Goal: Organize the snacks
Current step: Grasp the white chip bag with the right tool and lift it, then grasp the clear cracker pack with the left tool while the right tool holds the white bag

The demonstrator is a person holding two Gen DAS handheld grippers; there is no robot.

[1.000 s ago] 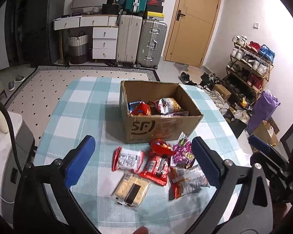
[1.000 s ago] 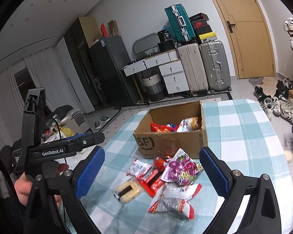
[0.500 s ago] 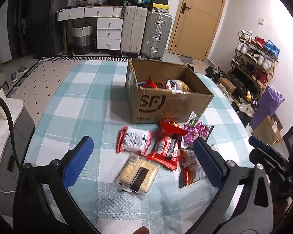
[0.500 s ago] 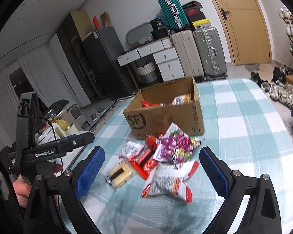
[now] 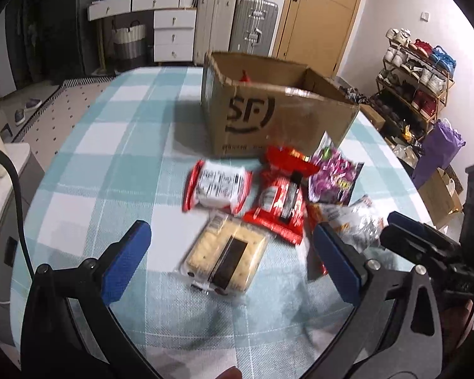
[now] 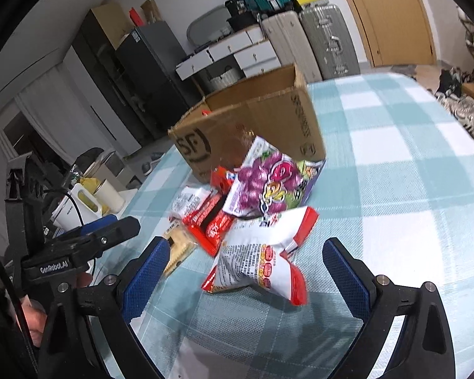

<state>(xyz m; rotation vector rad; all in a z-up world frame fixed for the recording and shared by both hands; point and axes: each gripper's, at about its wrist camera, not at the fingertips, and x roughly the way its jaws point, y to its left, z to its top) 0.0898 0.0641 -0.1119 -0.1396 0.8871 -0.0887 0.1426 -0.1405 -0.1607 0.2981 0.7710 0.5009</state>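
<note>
Both grippers, left (image 5: 230,252) & right (image 6: 243,268), wide open over snack pile (image 6: 252,208).

Checked tablecloth (image 5: 117,145) in teal and white covers the table. Far wall — white drawer unit (image 5: 173,36), striped basket (image 5: 125,42) to its left, two upright suitcases (image 5: 237,25) to its right, then a wooden door (image 5: 319,12). Right side: shoe rack (image 5: 417,75) full of shoes, purple bag (image 5: 437,151) nearer. Left side — dark fridge (image 6: 151,72); white kettle (image 6: 79,208) beside the table edge. Loose shoes (image 5: 25,110) on the floor, far left.
</note>
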